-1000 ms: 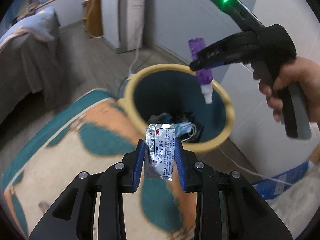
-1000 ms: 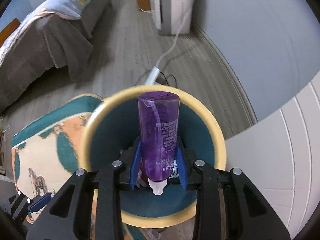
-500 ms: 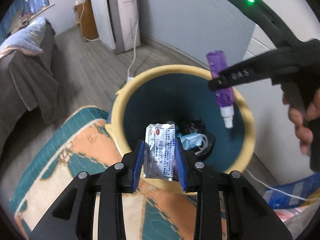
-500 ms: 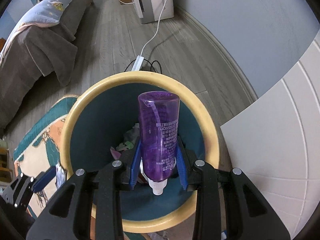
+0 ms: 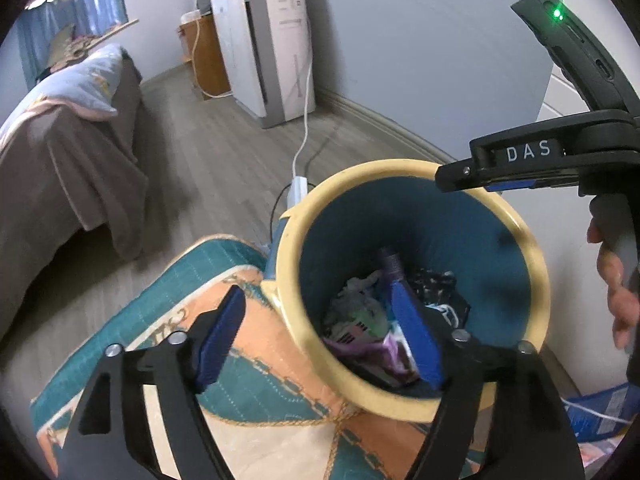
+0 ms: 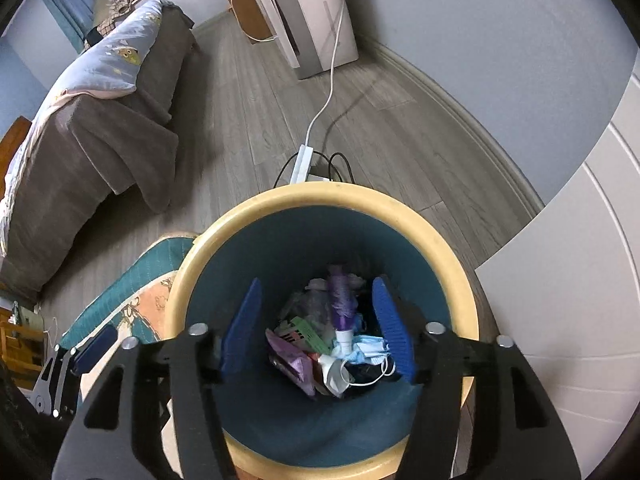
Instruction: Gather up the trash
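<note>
left gripper (image 5: 320, 332): jaws just spread wide, nothing between | right gripper (image 6: 316, 324): just opened, empty | purple bottle (image 6: 341, 300) lies in bin (image 6: 320, 200)

Setting: home bedroom.
Bed (image 6: 92, 120): at 10 o'clock, brown blanket, pale blue pillow.
Floor (image 6: 256, 92): grey wood planks, patterned rug (image 5: 256, 360) at 7 o'clock.
Appliance: white air purifier (image 5: 268, 48) at 12 o'clock against the wall, cord to a power strip (image 6: 303, 162).
Waste bin (image 6: 452, 264): yellow rim, teal inside, household litter.
</note>
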### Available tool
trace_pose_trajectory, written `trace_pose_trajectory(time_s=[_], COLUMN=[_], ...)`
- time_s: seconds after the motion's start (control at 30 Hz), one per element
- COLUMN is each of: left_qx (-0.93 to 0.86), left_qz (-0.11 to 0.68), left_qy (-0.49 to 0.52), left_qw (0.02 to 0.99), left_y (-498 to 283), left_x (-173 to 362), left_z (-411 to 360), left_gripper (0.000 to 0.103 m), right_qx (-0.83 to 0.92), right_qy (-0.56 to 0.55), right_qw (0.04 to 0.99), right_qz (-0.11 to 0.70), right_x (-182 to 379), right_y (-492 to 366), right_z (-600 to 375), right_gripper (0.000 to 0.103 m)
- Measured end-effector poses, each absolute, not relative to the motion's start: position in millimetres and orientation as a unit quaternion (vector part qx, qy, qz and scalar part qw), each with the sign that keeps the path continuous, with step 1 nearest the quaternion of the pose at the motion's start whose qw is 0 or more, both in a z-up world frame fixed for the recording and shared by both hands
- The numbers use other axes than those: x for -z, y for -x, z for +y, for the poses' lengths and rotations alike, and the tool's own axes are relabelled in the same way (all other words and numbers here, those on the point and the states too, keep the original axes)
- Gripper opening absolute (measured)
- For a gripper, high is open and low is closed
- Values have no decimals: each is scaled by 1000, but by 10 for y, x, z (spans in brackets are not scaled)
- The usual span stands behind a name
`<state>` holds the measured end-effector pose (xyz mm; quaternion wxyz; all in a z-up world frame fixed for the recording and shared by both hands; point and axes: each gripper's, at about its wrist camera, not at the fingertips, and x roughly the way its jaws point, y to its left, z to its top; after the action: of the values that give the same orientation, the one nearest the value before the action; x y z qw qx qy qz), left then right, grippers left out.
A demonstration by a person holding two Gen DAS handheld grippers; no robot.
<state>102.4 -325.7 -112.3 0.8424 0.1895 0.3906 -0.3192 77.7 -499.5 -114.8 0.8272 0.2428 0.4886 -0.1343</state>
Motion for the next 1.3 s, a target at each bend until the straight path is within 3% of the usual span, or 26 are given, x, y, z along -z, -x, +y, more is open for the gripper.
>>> trace_pose_trajectory(time_s=[0.13,0.33,0.5,0.83,1.1,1.3], left_qx=[315,309,289,280,272,272], left_qz=[397,387,371,342,374,355], left_qy=[-162,-143,-138,-112,-111,-143], left_qw=[847,857,871,890,880,883], left_y=[-951,-760,-575,-158,10,29], left_x=[1054,736,345,-251,-192,-131], left_z=[-3077,-2824,-2671,-2336,-2326,-2317], left_gripper=[91,96,98,98,98,98], right_qx=[142,140,160,159,125,156], right_qy=[-229,-215,-173,-129,-131,-113], right_qw=[829,826,835,885,883,888], right_qz=[491,501,498,418,433,417], right_x=[1110,930,629,-85,-153,-217], right_y=[-766,-535,-211,560,764,858], right_z=[-5006,-4951,-4795,-4459,-4208,-4157], right_gripper=[79,97,97,97,97,97])
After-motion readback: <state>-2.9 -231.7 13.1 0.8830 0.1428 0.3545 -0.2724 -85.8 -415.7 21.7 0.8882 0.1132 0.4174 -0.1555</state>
